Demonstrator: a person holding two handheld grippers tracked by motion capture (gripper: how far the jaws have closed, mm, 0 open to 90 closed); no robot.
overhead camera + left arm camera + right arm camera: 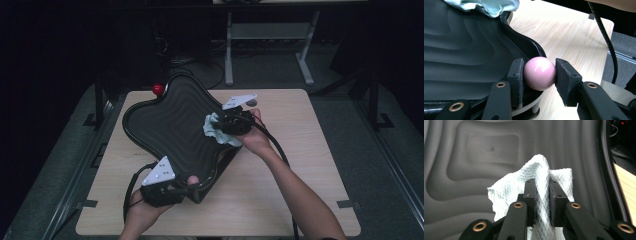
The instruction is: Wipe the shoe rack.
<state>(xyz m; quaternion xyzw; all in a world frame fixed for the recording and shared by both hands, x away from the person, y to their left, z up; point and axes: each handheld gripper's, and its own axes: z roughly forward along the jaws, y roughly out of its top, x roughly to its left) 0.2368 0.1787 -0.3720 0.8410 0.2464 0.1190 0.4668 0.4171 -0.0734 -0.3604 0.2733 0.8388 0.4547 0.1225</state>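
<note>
A black tray (170, 125) with a wavy ribbed surface lies at a slant on the wooden table (300, 150). At its near corner is a pink ball knob (540, 76), and my left gripper (539, 72) is shut on it, one pad pressing each side. In the high view the left gripper (194, 186) sits at the tray's near end. My right gripper (541, 182) is shut on a pale textured cloth (509, 192), which rests on the tray surface (486, 150). From above, the cloth (215, 131) bunches at the tray's right edge under the right gripper (225, 127).
A red ball knob (158, 90) sticks out at the tray's far end. Black cables trail from both grippers over the table. Beyond the table's far edge stand the legs of a grey desk frame (229, 50). Bare wood lies to the right of the tray.
</note>
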